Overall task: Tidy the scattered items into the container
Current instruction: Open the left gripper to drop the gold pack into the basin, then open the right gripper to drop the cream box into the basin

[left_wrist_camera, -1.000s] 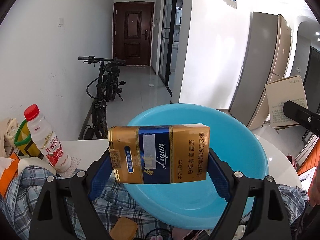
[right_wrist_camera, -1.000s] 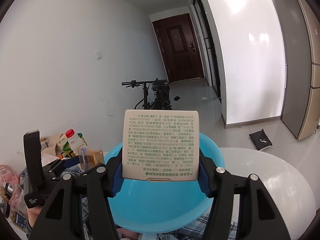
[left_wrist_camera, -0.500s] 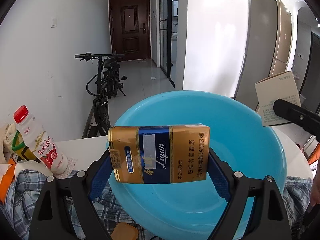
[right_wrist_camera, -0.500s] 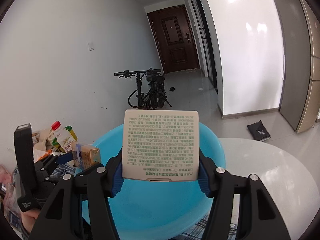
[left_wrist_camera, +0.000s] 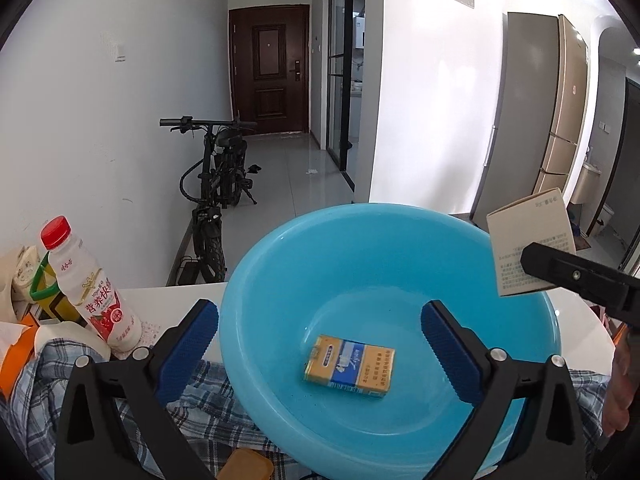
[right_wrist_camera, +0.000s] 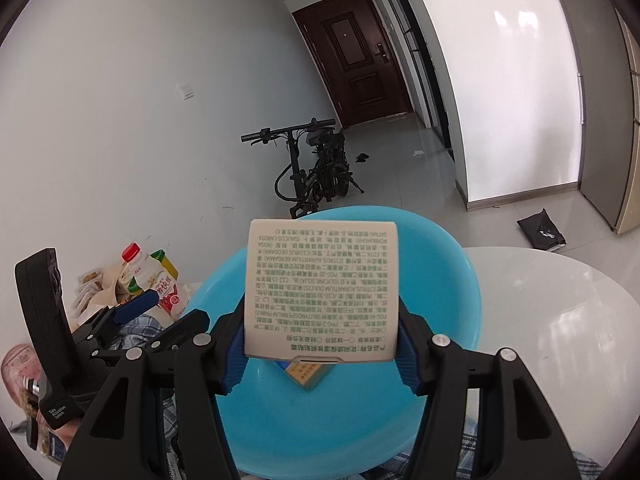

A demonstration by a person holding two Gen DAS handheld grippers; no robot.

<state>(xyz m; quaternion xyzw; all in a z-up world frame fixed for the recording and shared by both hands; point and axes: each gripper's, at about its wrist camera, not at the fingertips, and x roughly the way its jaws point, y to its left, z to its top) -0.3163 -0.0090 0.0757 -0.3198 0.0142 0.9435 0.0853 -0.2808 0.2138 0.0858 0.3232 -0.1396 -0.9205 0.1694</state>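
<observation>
While the left claw (left_wrist_camera: 320,336) hangs over the basin (left_wrist_camera: 280,280), its jaws have just been opening and now stand wide with nothing between them; the pack (left_wrist_camera: 349,365) lies flat on the basin floor, at about 6 o'clock from the basin's middle. The right claw (right_wrist_camera: 320,340) is clamped on the box (right_wrist_camera: 322,292), held upright above the basin's near rim, at 3 o'clock in the left view. The basin sits on a white table (right_wrist_camera: 560,300), partly on a plaid cloth (left_wrist_camera: 48,368). At 9 o'clock stands a bottle (left_wrist_camera: 90,288) with a red cap, among cartons. Beyond, at 12 o'clock, a grey tiled floor (left_wrist_camera: 288,176) runs to a dark door (left_wrist_camera: 269,68); 1 bike (left_wrist_camera: 218,184) leans by the white wall (left_wrist_camera: 100,120).
</observation>
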